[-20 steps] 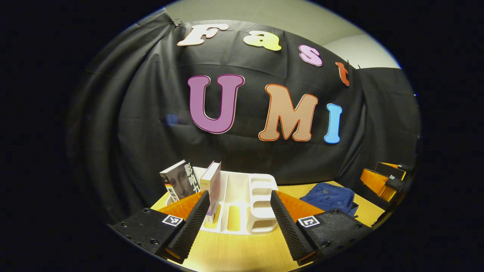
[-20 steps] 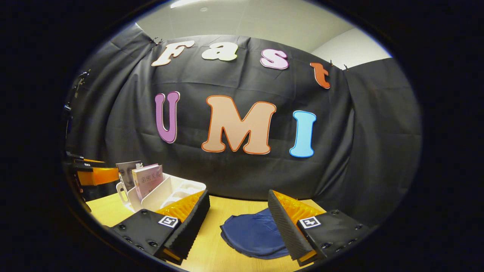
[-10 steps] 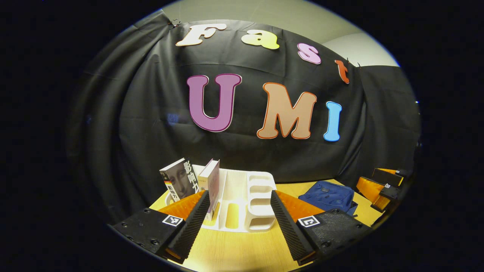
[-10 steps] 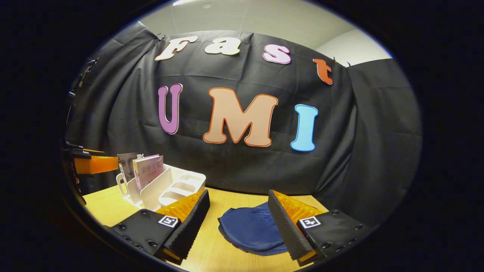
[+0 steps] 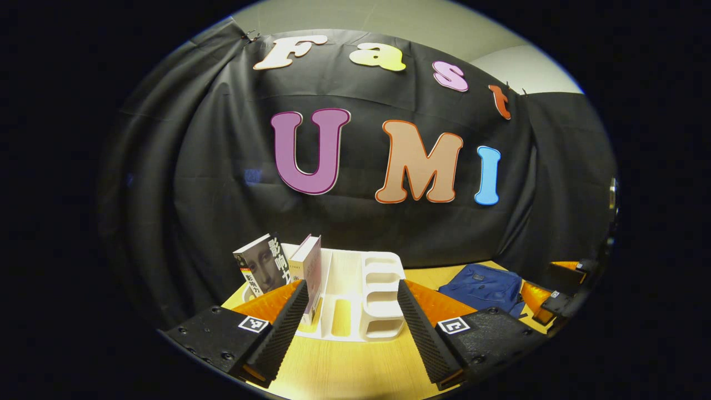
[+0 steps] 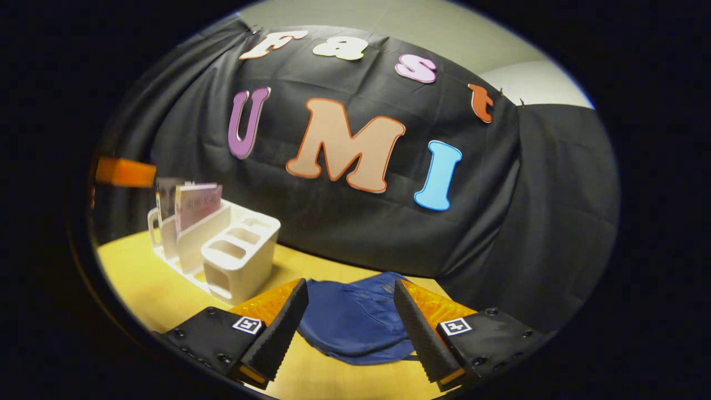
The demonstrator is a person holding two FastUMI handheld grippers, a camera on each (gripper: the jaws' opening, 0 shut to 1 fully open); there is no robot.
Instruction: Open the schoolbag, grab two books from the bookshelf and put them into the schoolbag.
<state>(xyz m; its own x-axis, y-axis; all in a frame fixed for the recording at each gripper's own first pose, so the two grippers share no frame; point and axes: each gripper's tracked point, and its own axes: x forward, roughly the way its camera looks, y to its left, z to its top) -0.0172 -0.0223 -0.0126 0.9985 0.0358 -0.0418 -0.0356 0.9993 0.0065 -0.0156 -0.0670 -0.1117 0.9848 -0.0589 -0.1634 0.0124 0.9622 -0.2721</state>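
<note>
The blue schoolbag (image 6: 355,325) lies flat and closed on the counter (image 6: 150,283), right in front of the right hand-held gripper (image 6: 351,319). Both hand-held grippers are spread apart and hold nothing. Opening the bag looks like the first job. Two books (image 5: 278,266) stand in the white bookshelf (image 5: 361,300), facing the left hand-held gripper (image 5: 353,322).

The left gripper view looks level over the bench (image 5: 344,366), with the shelf (image 5: 355,300) just ahead. The right gripper view tilts, aimed at the bag (image 6: 353,322) close ahead. Both views take in shelf, bag and bench.
</note>
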